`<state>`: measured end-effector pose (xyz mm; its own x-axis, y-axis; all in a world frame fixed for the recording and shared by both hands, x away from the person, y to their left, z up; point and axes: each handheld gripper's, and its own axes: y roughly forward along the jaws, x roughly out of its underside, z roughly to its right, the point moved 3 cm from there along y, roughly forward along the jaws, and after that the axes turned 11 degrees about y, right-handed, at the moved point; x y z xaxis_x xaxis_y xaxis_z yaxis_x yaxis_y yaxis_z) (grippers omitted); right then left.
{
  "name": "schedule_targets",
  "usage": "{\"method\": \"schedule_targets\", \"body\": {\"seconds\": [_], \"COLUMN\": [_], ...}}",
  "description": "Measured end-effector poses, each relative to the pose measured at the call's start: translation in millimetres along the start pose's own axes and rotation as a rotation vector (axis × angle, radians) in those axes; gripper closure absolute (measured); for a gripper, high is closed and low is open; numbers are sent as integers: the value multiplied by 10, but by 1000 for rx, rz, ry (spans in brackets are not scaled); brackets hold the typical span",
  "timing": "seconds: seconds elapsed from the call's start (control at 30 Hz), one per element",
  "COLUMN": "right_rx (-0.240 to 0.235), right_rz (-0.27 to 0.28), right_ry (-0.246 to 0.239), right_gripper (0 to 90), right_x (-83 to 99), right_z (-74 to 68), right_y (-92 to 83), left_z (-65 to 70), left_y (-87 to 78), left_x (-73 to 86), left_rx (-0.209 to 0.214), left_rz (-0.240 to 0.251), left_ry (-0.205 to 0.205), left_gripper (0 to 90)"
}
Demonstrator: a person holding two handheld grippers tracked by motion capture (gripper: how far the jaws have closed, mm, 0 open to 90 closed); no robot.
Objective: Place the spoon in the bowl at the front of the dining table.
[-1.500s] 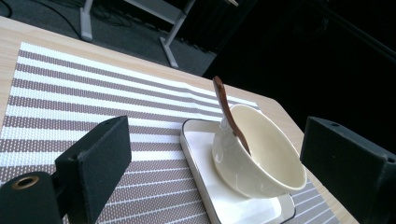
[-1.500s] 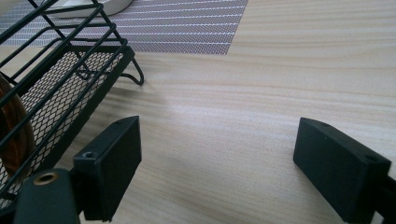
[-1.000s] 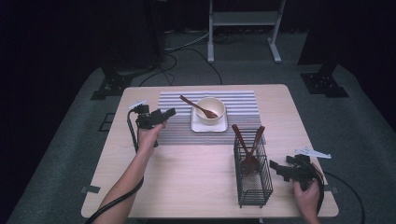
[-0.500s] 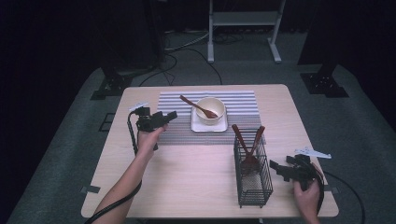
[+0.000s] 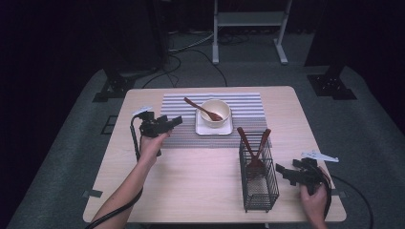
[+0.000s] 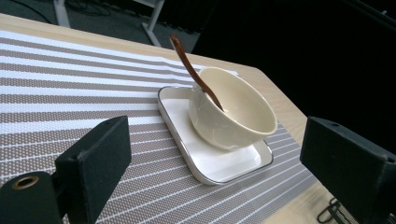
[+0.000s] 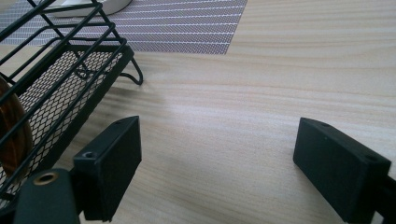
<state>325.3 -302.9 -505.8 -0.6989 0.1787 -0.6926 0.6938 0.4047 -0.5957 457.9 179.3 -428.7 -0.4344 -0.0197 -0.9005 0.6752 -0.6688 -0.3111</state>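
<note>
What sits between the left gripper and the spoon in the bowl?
Nothing visible. The left gripper is open over the striped placemat, aimed at the cream bowl on its white tray; the brown spoon leans out, handle toward it.

One counter (image 5: 191, 191) carries everything. On it lies one striped placemat (image 5: 181, 107) along the far edge, one white square plate (image 5: 204, 130) on the mat, and one cream bowl (image 5: 215, 110) on the plate. One black wire basket (image 5: 260, 188) stands near the right part of the near edge. Wooden utensils number three: one spoon (image 5: 200, 109) resting in the bowl and two (image 5: 253, 143) standing in the basket. Two hand-held grippers: the left hand-held gripper (image 5: 174, 121) and the right hand-held gripper (image 5: 282, 170), each with its jaws apart
</note>
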Motion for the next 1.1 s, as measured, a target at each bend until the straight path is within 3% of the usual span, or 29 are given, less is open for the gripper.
{"method": "schedule_targets", "body": {"seconds": [0.3,1.1], "right_rx": [0,2], "right_rz": [1,0], "right_ry": [1,-1], "right_gripper": [140,140], "right_x": [0,0], "right_z": [2,-2], "right_y": [-1,1], "left_z": [57,264], "left_y": [-26,-199], "left_x": [101,163], "left_rx": [27,82], "left_rz": [-22,-43], "left_ry": [12,70], "left_gripper": [80,79]}}
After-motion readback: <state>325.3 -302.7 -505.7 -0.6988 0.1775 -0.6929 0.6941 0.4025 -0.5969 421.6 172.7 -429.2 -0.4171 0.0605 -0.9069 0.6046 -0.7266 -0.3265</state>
